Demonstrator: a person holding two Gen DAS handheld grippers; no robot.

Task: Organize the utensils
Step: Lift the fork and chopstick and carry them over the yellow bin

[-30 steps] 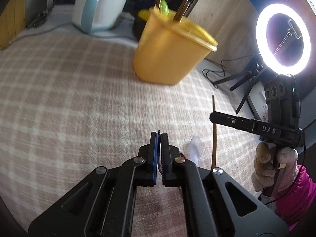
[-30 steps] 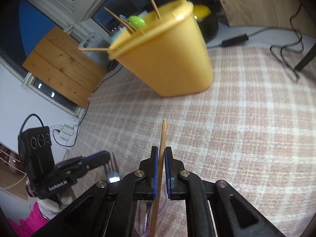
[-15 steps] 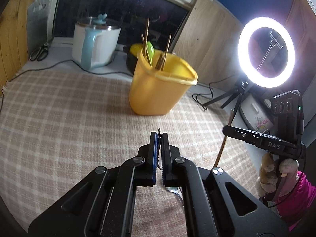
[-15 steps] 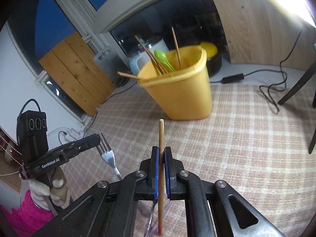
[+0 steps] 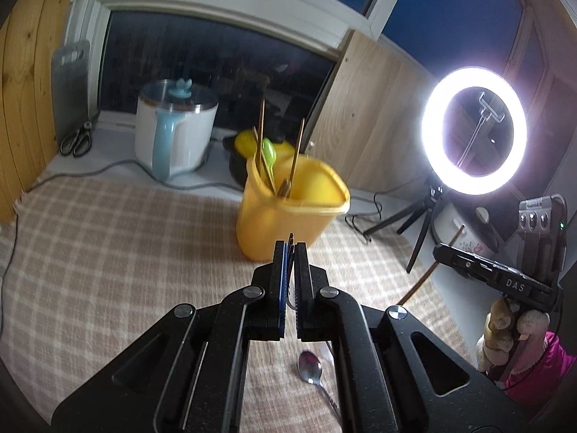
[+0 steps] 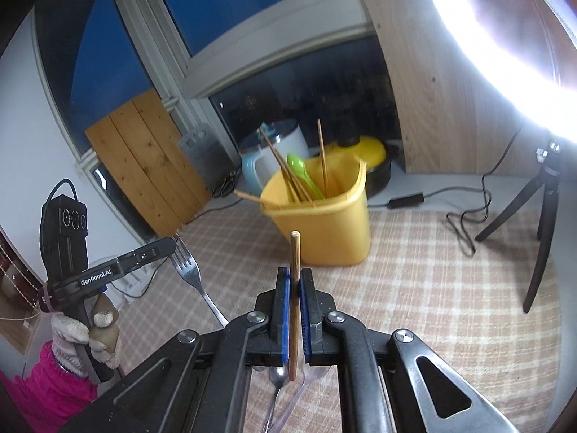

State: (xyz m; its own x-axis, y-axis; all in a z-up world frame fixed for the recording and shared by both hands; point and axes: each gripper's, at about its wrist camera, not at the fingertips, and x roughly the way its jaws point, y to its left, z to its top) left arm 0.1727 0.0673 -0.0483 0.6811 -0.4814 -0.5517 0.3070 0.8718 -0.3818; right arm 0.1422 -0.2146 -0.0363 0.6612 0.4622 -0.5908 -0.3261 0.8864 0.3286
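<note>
Right wrist: chopstick [image 6: 294,288] upright, clamped inside right gripper [image 6: 295,290].

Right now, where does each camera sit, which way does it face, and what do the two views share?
Left wrist: sits on the left hand-held gripper, looking down its shut fingers at the yellow plastic utensil bucket; the right hand-held gripper and its gloved hand show at right.
Right wrist: sits on the right hand-held gripper, shut on a wooden chopstick, facing the same bucket; the left gripper, holding a metal fork, shows at left.
Shared: bucket, checked tablecloth, ring light, white electric kettle.
</note>
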